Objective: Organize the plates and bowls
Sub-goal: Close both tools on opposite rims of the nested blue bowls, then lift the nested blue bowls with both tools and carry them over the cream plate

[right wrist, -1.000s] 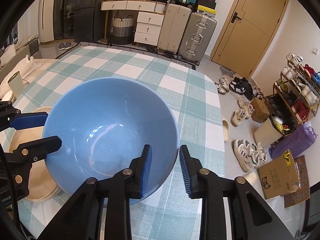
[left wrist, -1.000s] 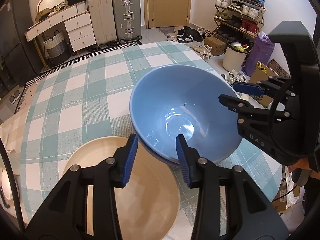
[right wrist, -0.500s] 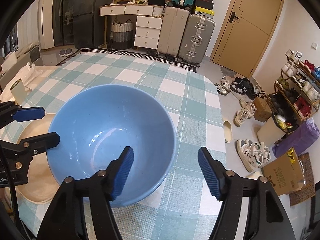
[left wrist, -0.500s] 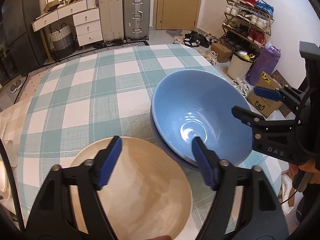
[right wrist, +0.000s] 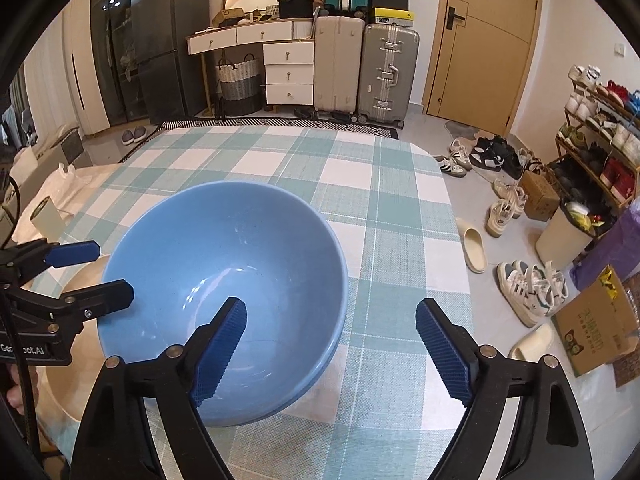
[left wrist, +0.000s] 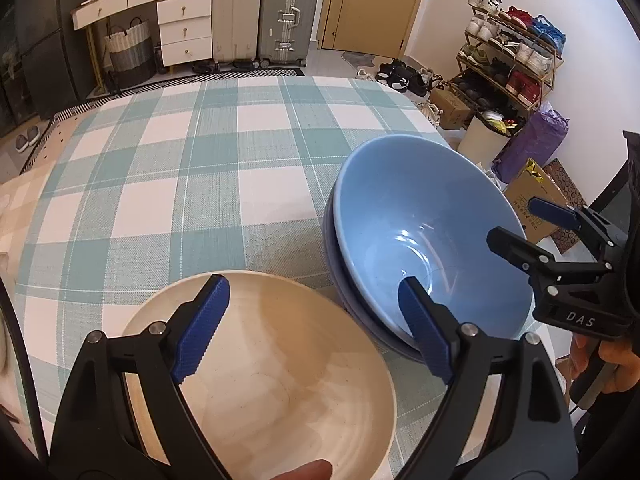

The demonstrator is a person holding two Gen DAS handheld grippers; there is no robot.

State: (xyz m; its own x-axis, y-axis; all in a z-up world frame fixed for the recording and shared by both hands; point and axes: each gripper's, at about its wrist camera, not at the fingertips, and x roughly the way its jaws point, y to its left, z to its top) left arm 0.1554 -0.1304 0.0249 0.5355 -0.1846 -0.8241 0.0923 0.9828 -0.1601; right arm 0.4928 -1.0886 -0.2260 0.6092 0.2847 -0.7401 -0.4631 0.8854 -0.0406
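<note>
Left gripper [left wrist: 316, 328] jaws just spread, astride cream bowl [left wrist: 280, 380] and blue bowl [left wrist: 424, 240] rims, right gripper [right wrist: 332, 352] likewise spread

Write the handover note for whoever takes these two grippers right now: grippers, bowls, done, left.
Left gripper: jaws just opened wide, nothing between the pads; it hovers over the near rims of both bowls.
Right gripper: jaws just opened wide, straddling the blue bowl's near rim without pressing it.
Glossy blue ceramic bowl: nested in a second blue bowl on the green-checked tablecloth.
Cream wooden bowl: beside the stack, on its left.
Done: blue bowls stacked and released.
Left: probably the cream bowl; no plates in view.
</note>
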